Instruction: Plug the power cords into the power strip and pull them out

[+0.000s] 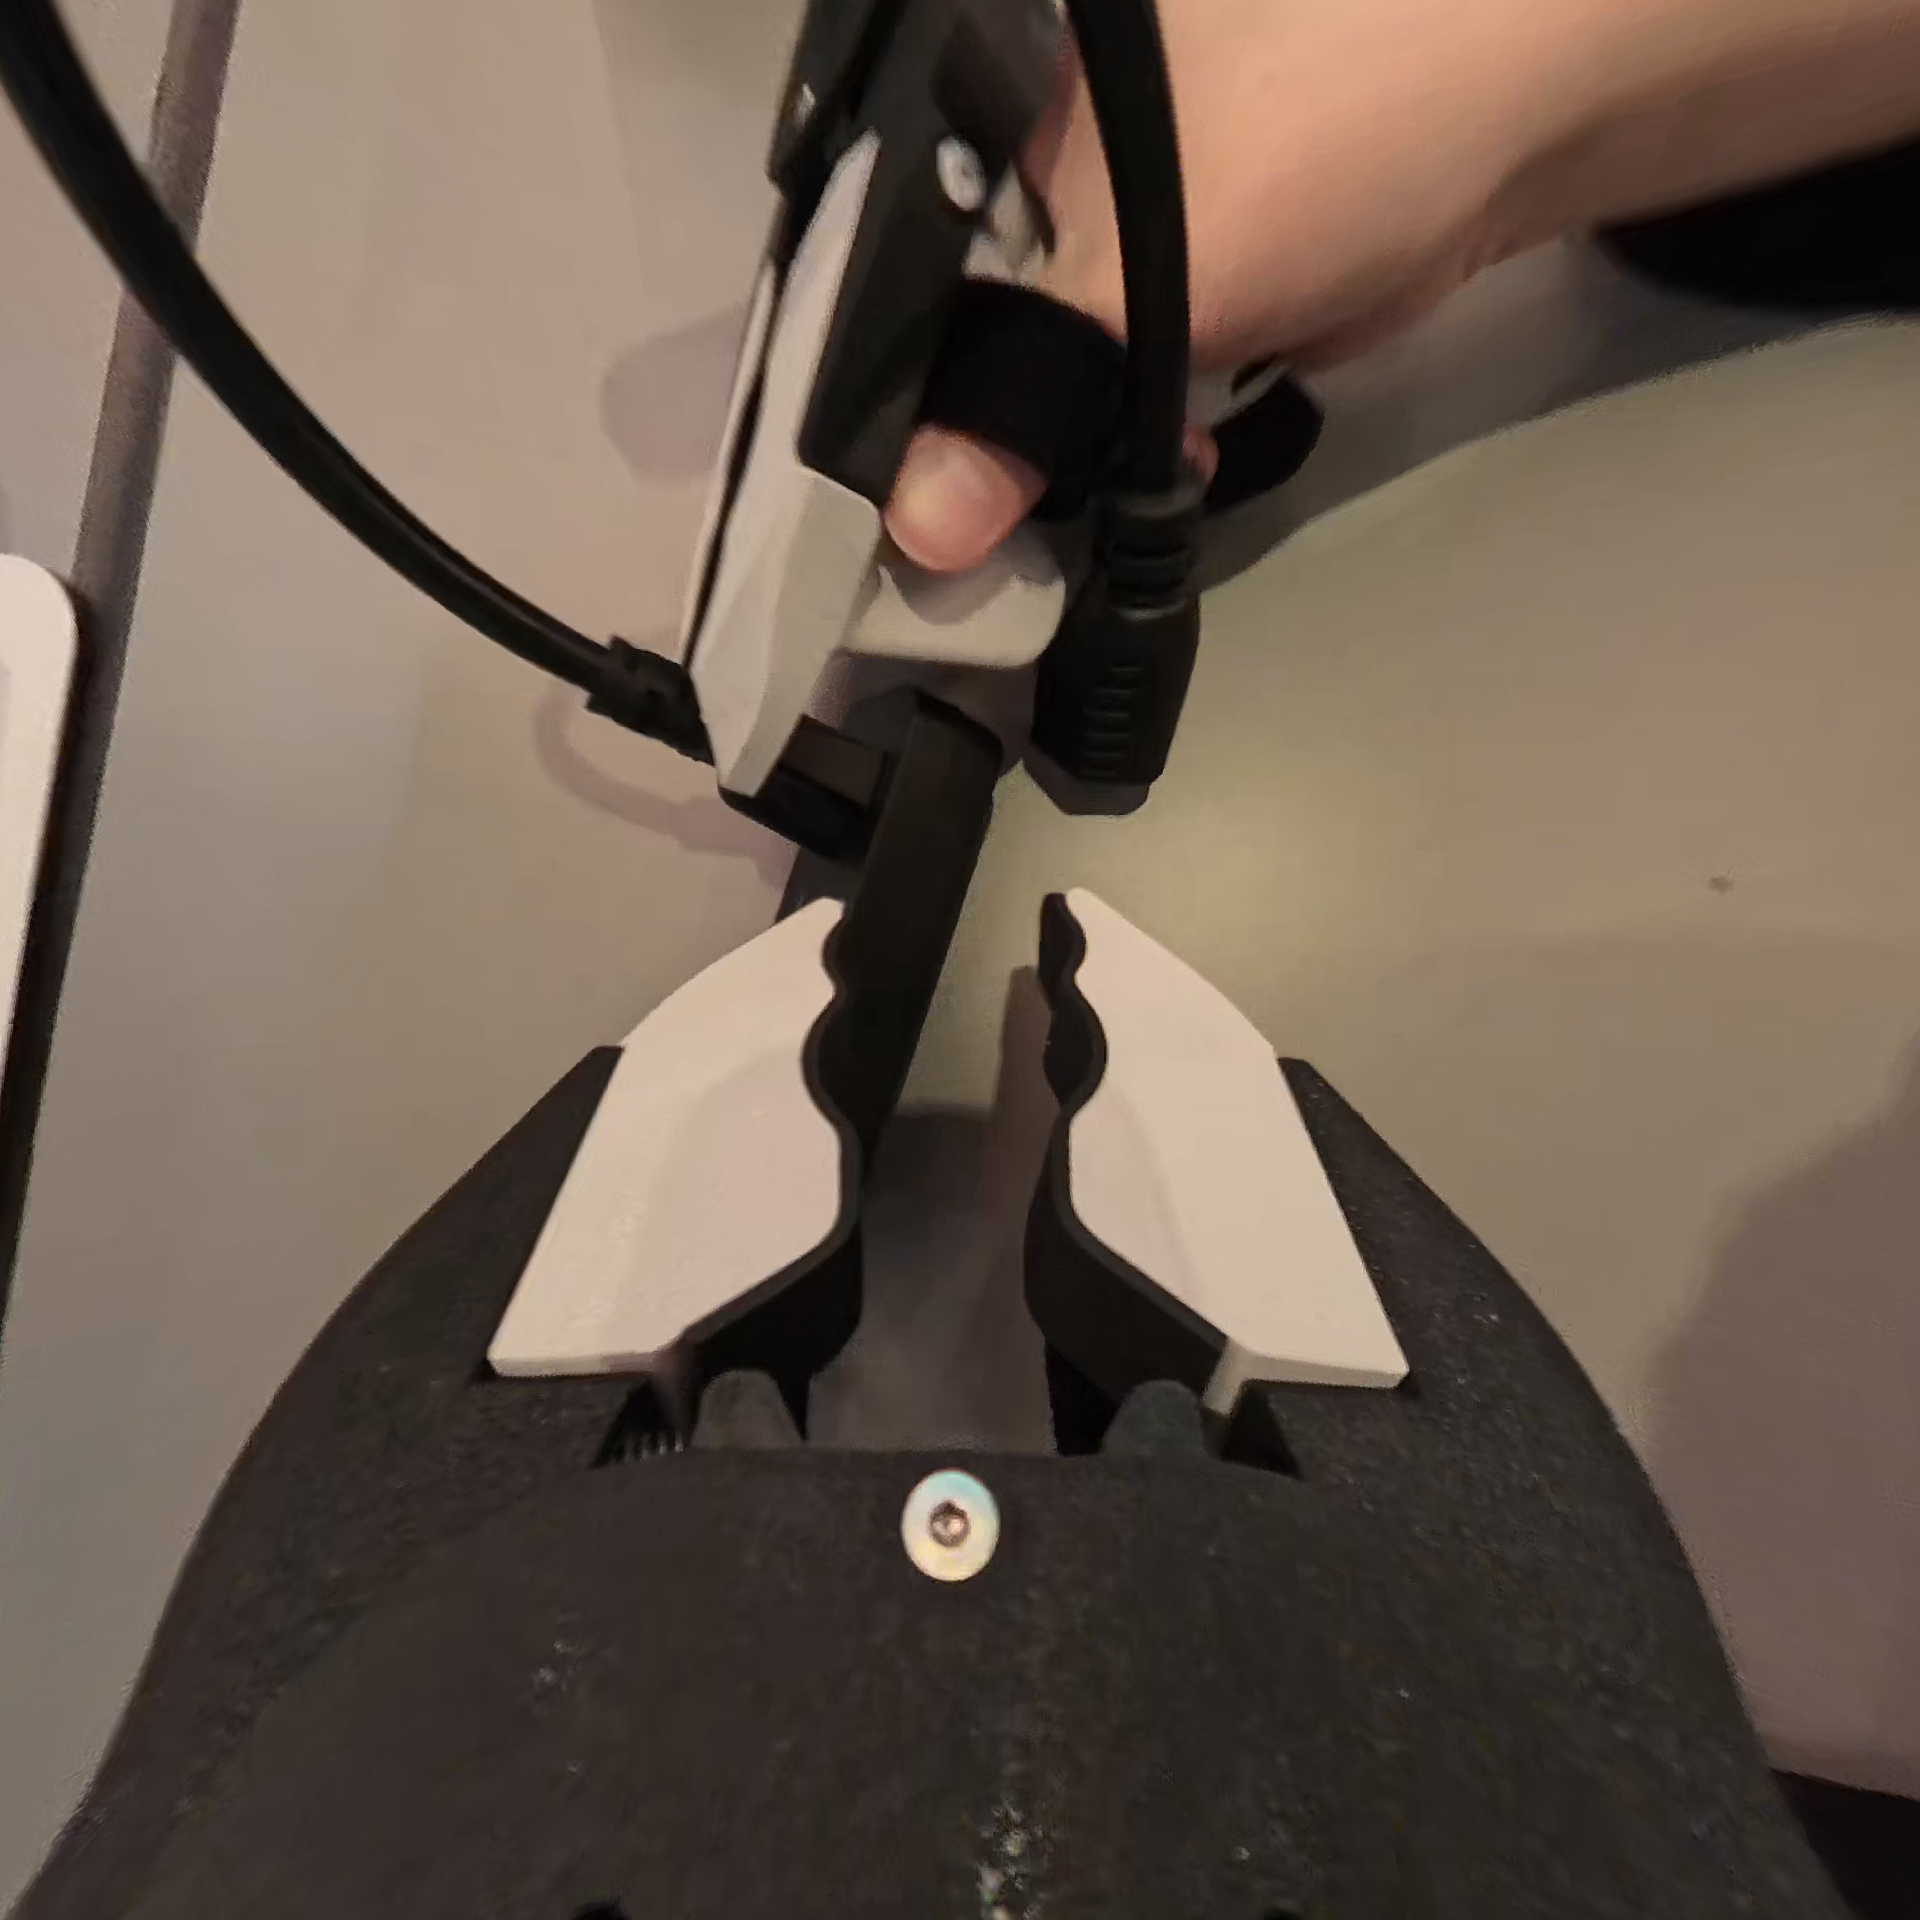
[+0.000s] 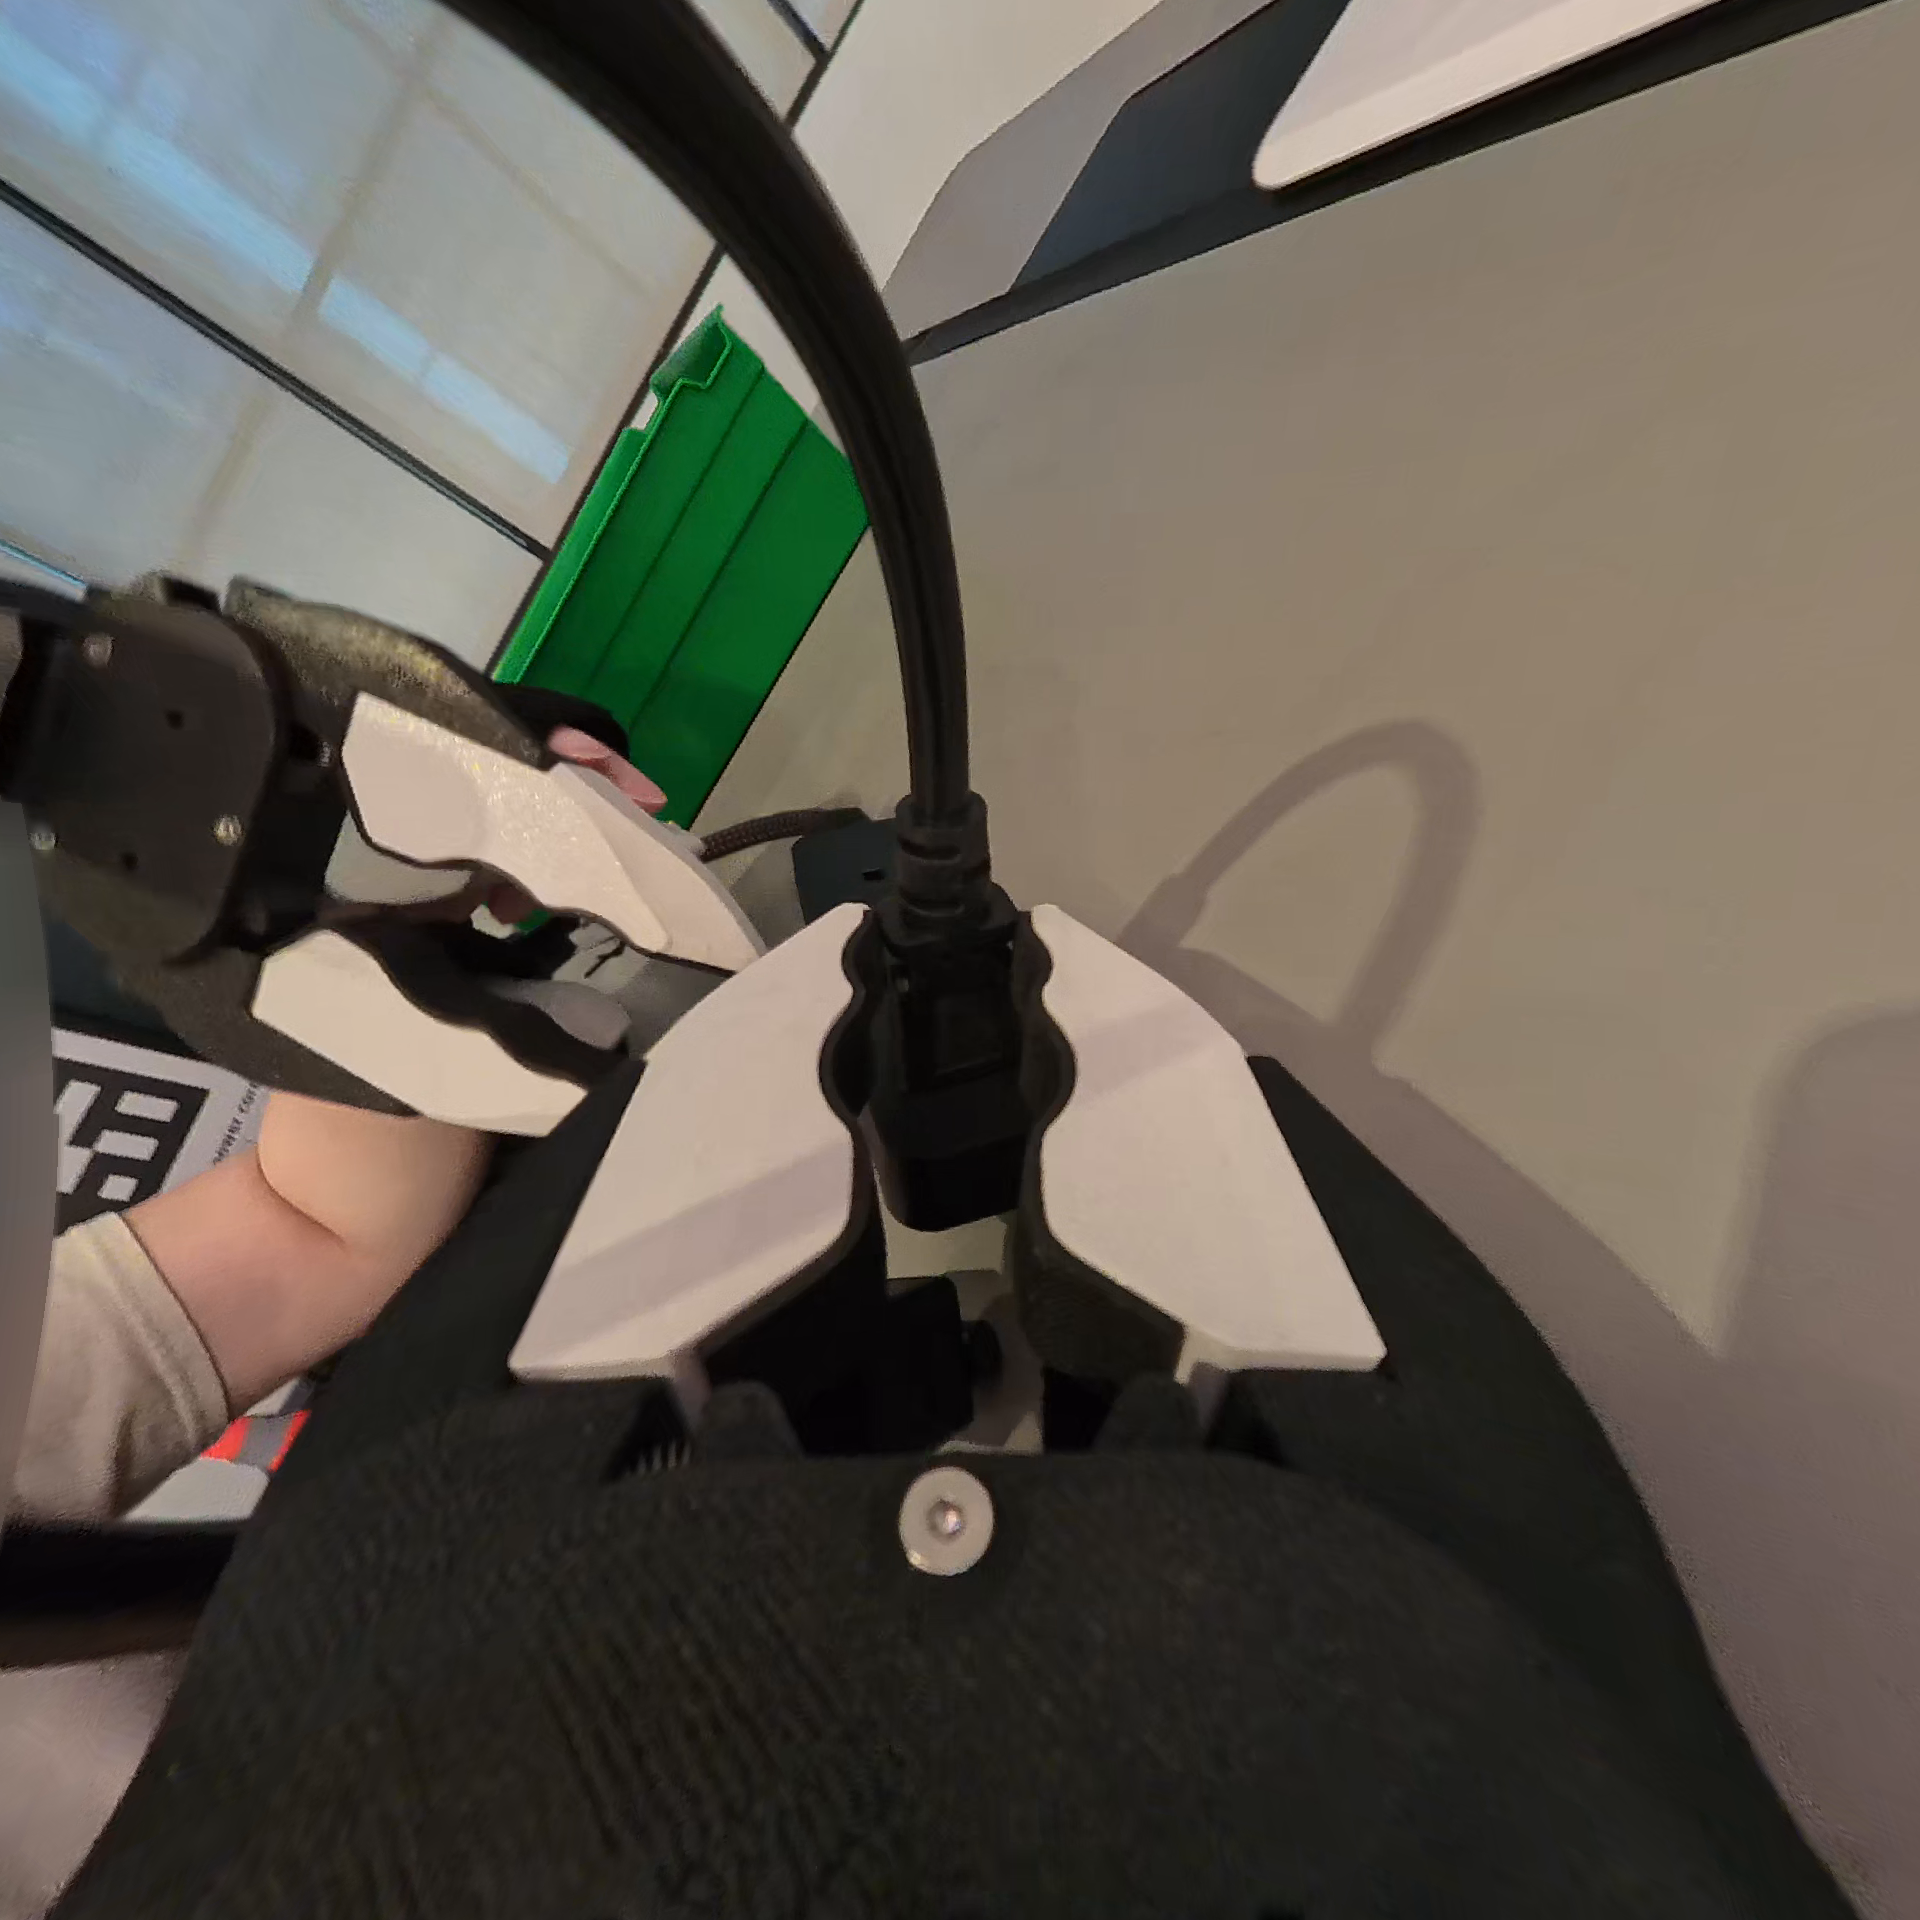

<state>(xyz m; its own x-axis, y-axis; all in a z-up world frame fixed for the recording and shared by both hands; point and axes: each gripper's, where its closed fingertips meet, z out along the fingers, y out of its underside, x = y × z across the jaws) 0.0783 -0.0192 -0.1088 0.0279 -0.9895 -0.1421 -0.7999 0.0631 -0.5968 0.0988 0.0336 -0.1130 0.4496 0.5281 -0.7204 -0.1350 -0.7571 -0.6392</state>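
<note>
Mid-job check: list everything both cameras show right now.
Cords: 2, black; one's plug sits in the right tool, the other curves in from upper left in the left wrist view.
Green panel: 1, green, beyond the table edge.
Table: 1, off-white, underneath.
White board: 1, white, top right in the right wrist view.
Left tool: 1, black with white fingers, open.
Right tool: 1, same colours, shut on the plug.
Hand: 1, bare, holding the right tool.

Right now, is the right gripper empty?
No, the right gripper is shut on a black plug, whose cord arcs up from between the fingers.
</note>
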